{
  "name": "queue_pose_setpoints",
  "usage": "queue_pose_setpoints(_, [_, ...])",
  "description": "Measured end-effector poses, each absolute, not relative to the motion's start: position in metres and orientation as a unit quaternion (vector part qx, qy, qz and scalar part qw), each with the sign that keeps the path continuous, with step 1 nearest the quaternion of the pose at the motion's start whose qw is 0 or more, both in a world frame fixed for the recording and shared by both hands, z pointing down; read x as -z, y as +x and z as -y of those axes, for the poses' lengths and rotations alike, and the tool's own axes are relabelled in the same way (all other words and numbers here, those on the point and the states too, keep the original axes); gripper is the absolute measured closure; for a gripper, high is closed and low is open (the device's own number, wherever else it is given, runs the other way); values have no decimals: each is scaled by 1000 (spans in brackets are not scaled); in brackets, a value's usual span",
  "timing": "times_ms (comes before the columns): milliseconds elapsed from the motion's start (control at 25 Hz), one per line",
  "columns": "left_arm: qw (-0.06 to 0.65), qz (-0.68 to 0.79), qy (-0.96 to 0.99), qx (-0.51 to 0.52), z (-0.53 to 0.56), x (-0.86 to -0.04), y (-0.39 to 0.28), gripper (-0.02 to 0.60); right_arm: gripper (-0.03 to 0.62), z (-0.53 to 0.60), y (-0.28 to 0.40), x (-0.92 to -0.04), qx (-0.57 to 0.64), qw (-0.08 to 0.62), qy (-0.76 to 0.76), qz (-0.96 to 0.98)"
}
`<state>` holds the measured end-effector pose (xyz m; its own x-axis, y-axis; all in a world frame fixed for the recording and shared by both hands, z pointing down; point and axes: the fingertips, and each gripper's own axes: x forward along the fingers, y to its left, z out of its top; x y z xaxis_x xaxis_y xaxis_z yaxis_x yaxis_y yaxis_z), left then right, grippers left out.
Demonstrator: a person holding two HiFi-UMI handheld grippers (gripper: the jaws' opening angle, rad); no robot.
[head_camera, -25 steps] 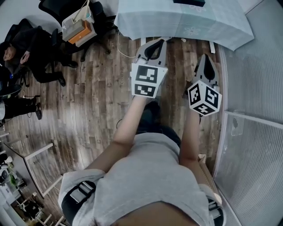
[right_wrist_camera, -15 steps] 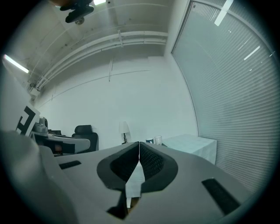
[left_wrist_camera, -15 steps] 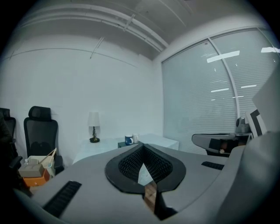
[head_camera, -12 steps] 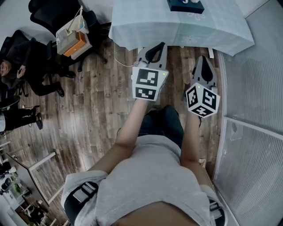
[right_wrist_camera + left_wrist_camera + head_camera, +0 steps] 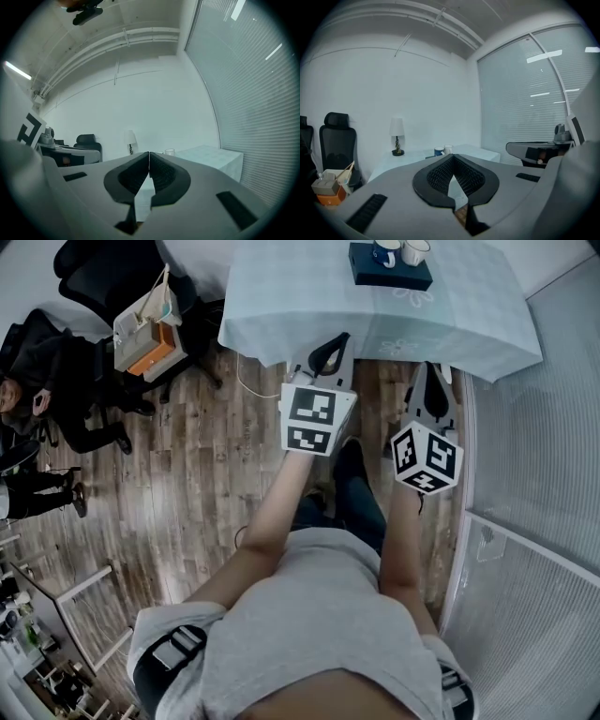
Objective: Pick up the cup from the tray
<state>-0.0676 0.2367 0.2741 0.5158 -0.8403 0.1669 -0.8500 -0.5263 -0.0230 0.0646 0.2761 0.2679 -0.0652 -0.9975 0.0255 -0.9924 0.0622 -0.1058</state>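
Standing on the wooden floor (image 5: 187,474) short of the desk (image 5: 309,296), the person holds both tools out in front of the body, aimed at the cloth-covered top.

Task status: nothing of the pick-up is done as far as the views show. The tray (image 5: 389,277), a dark block, lies toward the far side of the desk. Two cups stand on it side by side, a blue cup (image 5: 383,253) and a white cup (image 5: 415,249), both upright and untouched. The task wording does not settle which of the two is meant.

Left tongs (image 5: 341,337): jaws together, ribbed pads meeting at the tip, nothing between them. Only a narrow slit lower down shows cloth and floor behind. In the left gripper view both cups appear small and distant just above the tip.

Right tongs (image 5: 430,371): jaws likewise pressed together and empty. The right gripper view shows a single pale cup just right of the tip, far off.

Both tongs are well apart from the tray; in the head view their tips lie against the near hanging edge of the cloth.

Remaining, as judged: reach across the desk, open one pair of tongs, close it on a cup, and lift the cup clear of the tray.
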Motion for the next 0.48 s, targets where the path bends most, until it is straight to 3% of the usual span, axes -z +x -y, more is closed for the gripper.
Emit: queue_pose_setpoints(480, [36, 507, 858, -80, -112, -274, -7, 575, 586, -142, 132, -269, 59, 25, -668, -741])
